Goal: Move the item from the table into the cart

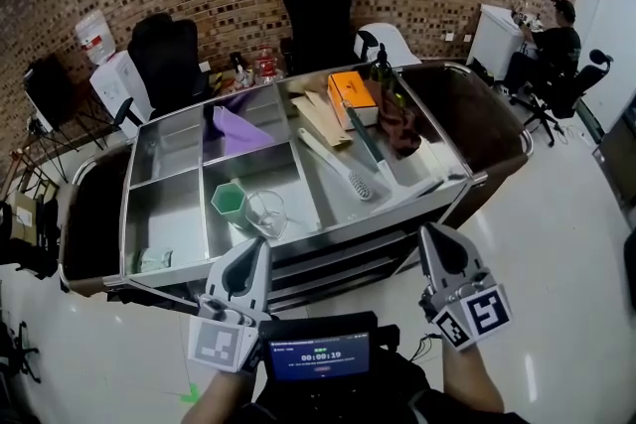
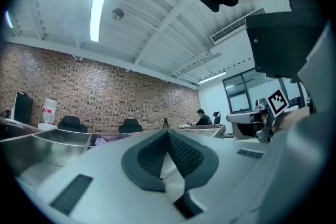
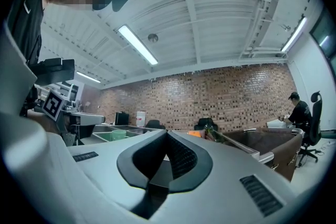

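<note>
Fingers (image 2: 144, 162) of the left gripper (image 1: 260, 246) and right gripper (image 1: 429, 233) are clenched empty, just before the metal cart (image 1: 328, 229).

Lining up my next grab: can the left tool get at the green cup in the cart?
Probably yes. The left tool hangs just short of the green cup, which is open from above. The clear glass stands close beside it, and the jaws are shut.

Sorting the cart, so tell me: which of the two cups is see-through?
The clear cup, standing just right of the green cup. You can see through its wall, while the other is solid green.
</note>
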Motion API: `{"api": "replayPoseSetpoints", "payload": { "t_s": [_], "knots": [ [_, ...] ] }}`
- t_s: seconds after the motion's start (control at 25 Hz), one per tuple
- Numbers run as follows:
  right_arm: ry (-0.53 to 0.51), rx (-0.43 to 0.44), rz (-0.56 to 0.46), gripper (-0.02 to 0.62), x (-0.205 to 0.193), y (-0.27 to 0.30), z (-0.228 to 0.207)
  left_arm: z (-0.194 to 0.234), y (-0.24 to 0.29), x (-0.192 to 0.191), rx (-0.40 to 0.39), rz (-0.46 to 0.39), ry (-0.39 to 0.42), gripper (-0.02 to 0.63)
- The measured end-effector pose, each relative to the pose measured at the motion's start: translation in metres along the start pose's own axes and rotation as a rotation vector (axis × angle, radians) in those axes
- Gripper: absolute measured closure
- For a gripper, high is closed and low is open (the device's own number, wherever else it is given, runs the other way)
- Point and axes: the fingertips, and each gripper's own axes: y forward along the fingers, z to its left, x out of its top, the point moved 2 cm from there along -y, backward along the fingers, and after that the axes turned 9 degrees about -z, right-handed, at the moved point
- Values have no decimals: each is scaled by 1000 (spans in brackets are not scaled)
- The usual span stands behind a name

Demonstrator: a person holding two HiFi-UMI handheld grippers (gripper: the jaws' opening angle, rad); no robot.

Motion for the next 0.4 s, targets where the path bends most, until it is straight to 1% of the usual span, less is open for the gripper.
{"api": "replayPoseSetpoints", "payload": {
  "t_s": [0.16,0.4],
  "knots": [
    [-3,-12,-5,584,1,1,2,2,-4,-2,6,13,5,606],
    [-3,-3,-9,584,3,2,9,1,-6,0,6,1,4,606]
  ]
}}
